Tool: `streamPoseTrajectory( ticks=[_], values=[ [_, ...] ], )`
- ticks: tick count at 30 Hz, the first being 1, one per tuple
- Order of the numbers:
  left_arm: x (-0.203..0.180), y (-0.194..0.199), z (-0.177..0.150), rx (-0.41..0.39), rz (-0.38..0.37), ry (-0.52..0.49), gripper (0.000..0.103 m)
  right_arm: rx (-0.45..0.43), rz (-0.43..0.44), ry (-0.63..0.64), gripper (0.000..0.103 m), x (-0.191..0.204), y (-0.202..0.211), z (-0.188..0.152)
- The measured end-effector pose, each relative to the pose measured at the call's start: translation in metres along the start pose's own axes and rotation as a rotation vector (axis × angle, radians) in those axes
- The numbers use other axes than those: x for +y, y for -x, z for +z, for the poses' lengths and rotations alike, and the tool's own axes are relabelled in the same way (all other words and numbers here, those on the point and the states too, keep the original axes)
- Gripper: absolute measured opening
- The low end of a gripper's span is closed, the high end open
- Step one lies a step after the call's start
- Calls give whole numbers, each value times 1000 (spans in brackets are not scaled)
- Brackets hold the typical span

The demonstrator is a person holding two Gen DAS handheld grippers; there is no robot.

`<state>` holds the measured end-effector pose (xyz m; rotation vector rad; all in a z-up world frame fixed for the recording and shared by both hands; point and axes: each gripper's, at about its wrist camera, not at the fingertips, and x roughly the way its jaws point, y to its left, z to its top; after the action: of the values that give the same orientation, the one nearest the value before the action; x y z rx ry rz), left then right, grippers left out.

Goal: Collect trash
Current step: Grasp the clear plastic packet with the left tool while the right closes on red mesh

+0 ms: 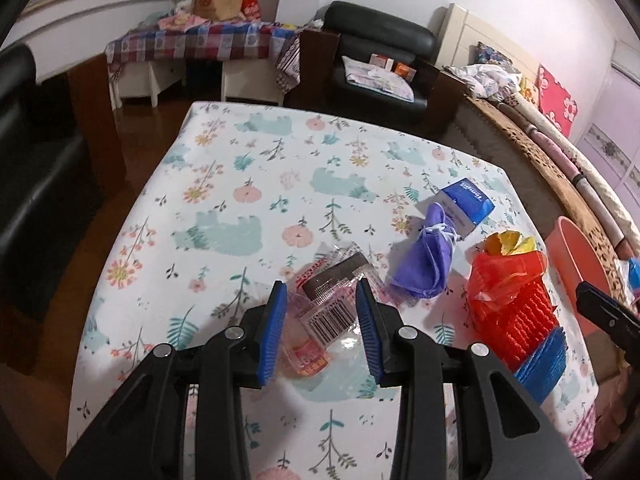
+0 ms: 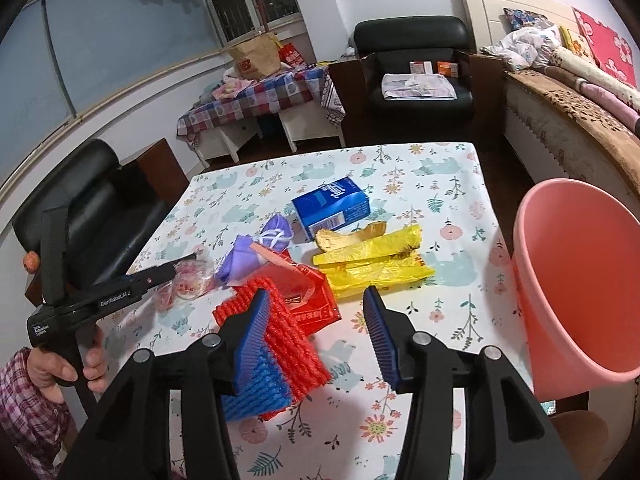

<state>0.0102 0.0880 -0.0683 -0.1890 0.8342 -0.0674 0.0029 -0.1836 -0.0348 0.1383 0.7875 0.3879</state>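
The left gripper [image 1: 321,298] has its fingers apart over the clear wrappers [image 1: 332,304], likely to pinch them, and the right gripper [image 2: 316,308] is open above the red netting [image 2: 272,320], with the pink bin [image 2: 580,288] at three o'clock to receive trash.

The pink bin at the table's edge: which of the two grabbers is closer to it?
The right. The right gripper hangs over the red foam netting, with the pink bin just beside it. The left gripper is further off, over the clear plastic wrapper.
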Motion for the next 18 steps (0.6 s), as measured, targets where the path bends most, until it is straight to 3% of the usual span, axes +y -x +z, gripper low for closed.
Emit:
streamPoseTrajectory(
  ticks=[3, 4, 8, 18],
  values=[
    [-5, -3, -4, 0, 5, -33, 34, 11, 3, 3, 48, 3, -2, -1],
    [-6, -3, -5, -1, 7, -44, 24, 14, 4, 7, 48, 3, -3, 0],
    [-8, -1, -7, -8, 9, -62, 12, 19, 1, 16, 48, 4, -7, 3],
    [5, 24, 8, -84, -9, -1, 11, 87, 16, -34, 46, -14, -31, 11]
  ],
)
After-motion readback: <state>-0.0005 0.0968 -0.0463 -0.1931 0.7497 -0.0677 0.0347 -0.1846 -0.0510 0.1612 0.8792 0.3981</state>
